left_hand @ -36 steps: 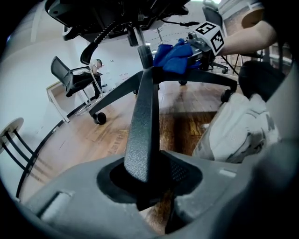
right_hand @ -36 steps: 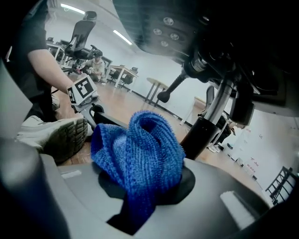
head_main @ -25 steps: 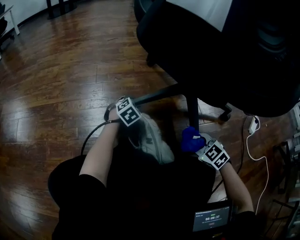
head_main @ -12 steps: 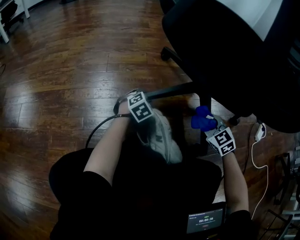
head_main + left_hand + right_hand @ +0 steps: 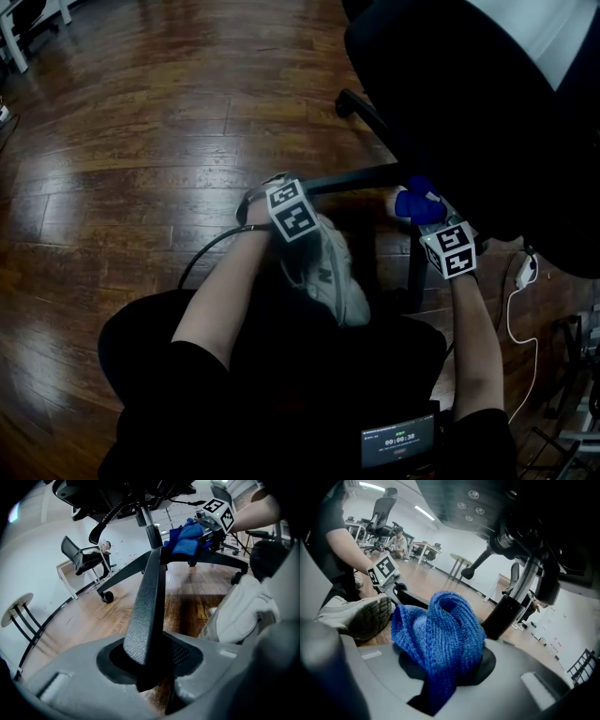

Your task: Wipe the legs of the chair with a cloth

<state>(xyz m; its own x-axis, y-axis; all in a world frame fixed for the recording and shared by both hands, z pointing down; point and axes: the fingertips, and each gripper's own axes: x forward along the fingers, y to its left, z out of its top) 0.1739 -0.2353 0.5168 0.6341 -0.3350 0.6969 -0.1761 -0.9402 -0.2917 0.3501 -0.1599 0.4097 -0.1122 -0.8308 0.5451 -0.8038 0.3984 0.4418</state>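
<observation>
Left claw (image 5: 150, 670): jaws about half apart and clamped on the chair leg (image 5: 149, 597), near its outer end. The leg runs straight away from this claw toward the hub.

Right claw (image 5: 443, 686): jaws closed on a bunched blue cloth (image 5: 440, 630). The wad bulges ahead of the jaws. The chair's black column (image 5: 505, 611) stands just beyond it. From the left gripper view the cloth seems to sit against the hub end of the gripped leg. I can't confirm contact.

Step in hand, as I judge it: wiping this leg.
- Hold the left claw firm so the chair neither rolls nor swivels.
- Press the wad onto the top of the leg and draw it from the hub toward the left claw. Then do each side.
- Keep the cloth leading so the bare jaws don't scrape the plastic.
- Mind the white shoe (image 5: 328, 272) just beside the left claw.
- The next leg (image 5: 124, 571) lies beyond, to the left.

Writing:
- The marker cubes (image 5: 298, 214) carry square patterns only.
- The small screen (image 5: 398, 439) near the person's body shows a timer-like readout, too small to trust.
- No brand readable on the shoe or the chair.
</observation>
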